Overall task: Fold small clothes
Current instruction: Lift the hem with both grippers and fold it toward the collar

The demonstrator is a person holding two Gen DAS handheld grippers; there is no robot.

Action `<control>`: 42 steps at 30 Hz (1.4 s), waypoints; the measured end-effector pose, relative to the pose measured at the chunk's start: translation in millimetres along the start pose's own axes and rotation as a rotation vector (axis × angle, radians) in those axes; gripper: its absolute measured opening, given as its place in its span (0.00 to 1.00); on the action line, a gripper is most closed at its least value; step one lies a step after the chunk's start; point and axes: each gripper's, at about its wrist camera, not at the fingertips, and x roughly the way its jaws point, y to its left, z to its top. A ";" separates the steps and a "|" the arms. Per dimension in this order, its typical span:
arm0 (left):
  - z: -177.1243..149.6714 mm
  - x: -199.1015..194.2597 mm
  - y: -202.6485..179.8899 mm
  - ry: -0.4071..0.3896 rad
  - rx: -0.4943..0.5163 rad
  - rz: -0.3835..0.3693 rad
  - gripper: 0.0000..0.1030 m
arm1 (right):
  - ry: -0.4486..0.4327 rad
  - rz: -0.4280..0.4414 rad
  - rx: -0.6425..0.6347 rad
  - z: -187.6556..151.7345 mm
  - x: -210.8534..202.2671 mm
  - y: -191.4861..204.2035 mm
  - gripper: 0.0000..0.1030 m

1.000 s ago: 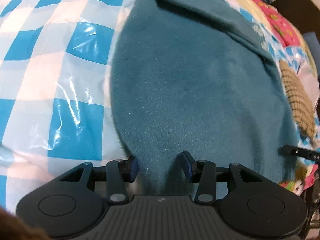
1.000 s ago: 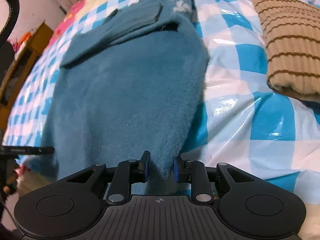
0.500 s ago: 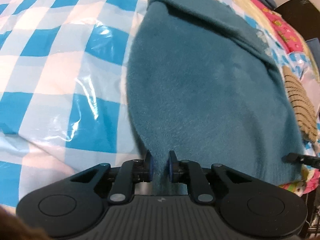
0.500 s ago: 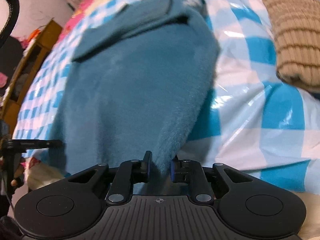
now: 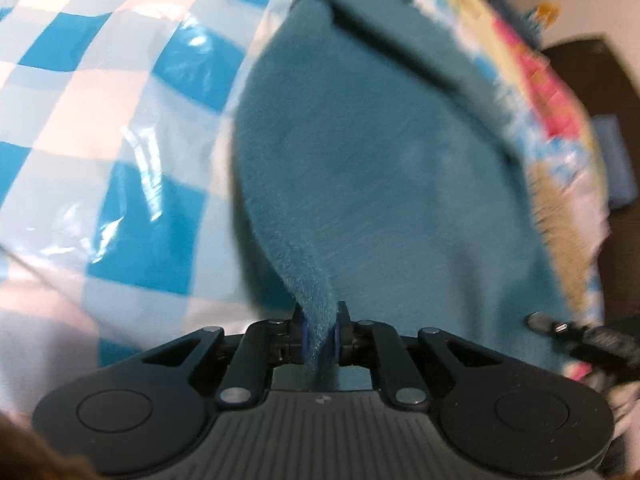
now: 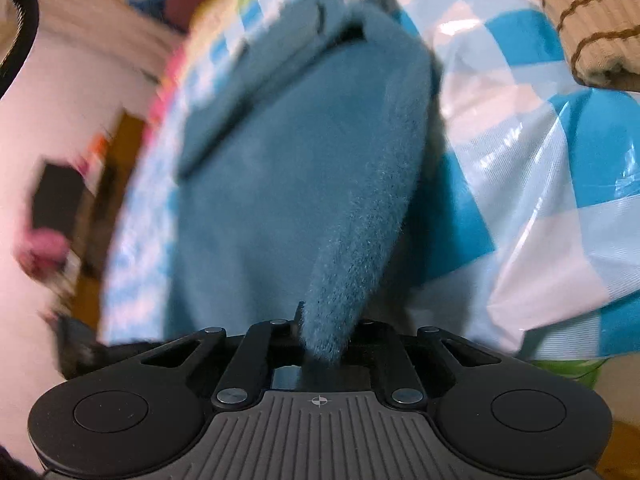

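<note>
Left gripper (image 5: 320, 334): jaws closed on the near hem of the teal fleece garment (image 5: 360, 168). A pinch of the fuzzy fabric stands up between the blue pads (image 5: 305, 336) and runs back under the gripper body. The cloth rises in a ridge from the pinch toward the main body of the garment.

Right gripper (image 6: 324, 340): jaws have just been closing, and a thick fold of the same teal fleece garment (image 6: 304, 168) sits between them, gripped. The fabric hides the pads themselves in this view. The gripped corner is drawn up into a peak above the covering below.

Garment position: it lies spread on the blue-and-white checked plastic sheet (image 5: 120, 128), long axis running away from both cameras. A folded-over portion, sleeve or upper section, lies across its far end (image 5: 400, 52). The near edge is held at two corners, one by each gripper, and is lifted off the sheet; the far part rests flat.

Surroundings: a tan ribbed knit item with brown stripes (image 6: 588, 16), folded, lies on the sheet to the right of the garment, apart from it. A patterned pink and yellow cover (image 5: 540, 76) shows past the sheet's far edge. Both views are blurred toward the edges; finer detail there cannot be told
</note>
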 end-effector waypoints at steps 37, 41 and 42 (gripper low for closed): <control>252.0 67.3 14.8 -0.390 -0.277 -0.258 0.17 | -0.391 0.186 0.344 242.7 120.6 -22.2 0.31; 247.8 58.3 3.9 -0.431 -0.274 -0.261 0.25 | -0.439 0.216 0.335 243.5 111.9 -15.3 0.51; 247.8 54.7 -0.3 -0.444 -0.265 -0.258 0.27 | -0.445 0.213 0.323 246.2 111.1 -12.8 0.51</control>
